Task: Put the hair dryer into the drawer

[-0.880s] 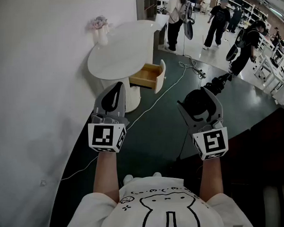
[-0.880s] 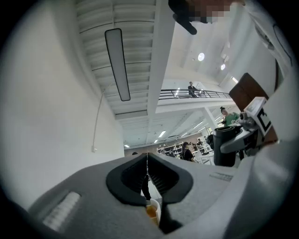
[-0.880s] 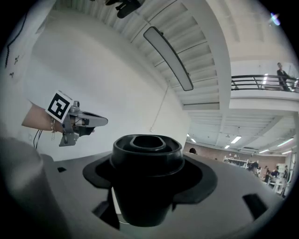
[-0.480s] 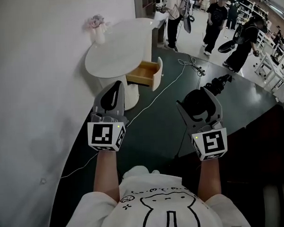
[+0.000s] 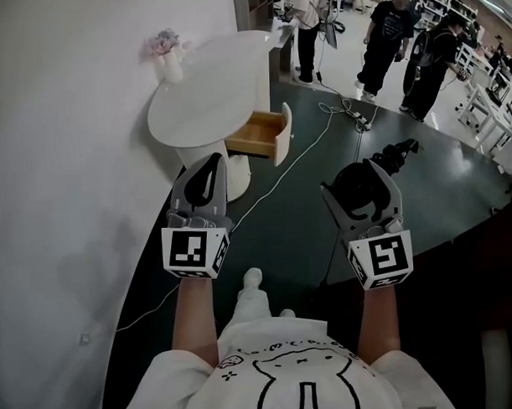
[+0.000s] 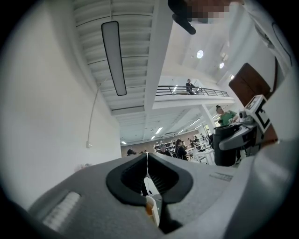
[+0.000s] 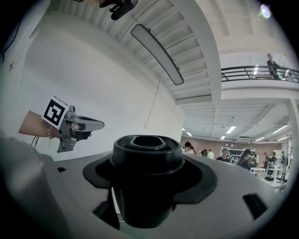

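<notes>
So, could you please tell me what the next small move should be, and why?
I would probably carry the right tool, shut on the hair dryer, forward and left toward the drawer: it stands open and looks empty, and the dryer hangs well short of it.

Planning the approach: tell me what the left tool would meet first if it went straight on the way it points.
Probably the white round table, near its open drawer, some way off across the floor. The left tool is shut and empty. Depth is unclear.
</notes>
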Available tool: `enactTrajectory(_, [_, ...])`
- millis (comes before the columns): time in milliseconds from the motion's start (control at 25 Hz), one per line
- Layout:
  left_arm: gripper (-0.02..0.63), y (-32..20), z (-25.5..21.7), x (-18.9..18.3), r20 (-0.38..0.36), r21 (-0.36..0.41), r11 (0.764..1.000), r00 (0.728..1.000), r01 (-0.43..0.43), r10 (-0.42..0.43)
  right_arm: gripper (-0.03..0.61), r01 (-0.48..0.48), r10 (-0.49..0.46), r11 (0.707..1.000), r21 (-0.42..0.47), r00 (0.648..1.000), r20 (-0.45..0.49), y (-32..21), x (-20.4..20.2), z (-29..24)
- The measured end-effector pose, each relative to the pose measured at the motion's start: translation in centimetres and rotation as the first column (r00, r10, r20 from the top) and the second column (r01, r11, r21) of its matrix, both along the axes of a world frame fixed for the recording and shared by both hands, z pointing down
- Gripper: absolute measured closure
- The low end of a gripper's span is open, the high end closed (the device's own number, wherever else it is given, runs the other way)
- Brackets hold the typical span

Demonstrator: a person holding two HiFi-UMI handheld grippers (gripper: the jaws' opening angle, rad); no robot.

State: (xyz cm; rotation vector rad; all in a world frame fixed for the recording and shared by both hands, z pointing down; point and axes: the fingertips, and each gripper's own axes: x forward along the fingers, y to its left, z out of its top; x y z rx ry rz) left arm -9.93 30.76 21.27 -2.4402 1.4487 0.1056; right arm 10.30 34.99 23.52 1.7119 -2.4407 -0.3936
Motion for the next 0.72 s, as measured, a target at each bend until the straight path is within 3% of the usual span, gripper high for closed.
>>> enactTrajectory(200, [0.594,-3.6,0.6,-1.4,0.007,0.0,1.0,1.0,-0.008,0.008,0.225,0.003,-0.004,1.0,-0.013,1.0,-0.02,-3.6,-1.9,0.6])
enactTrajectory(720, [0.594,-19.0,0.9,-7.7,-0.041,-0.008,1.0,0.999,-0.009,0.009,0.225,0.013,-0.016,0.999,-0.036,0.997,-0.075,-18.4,-8.5,0.8])
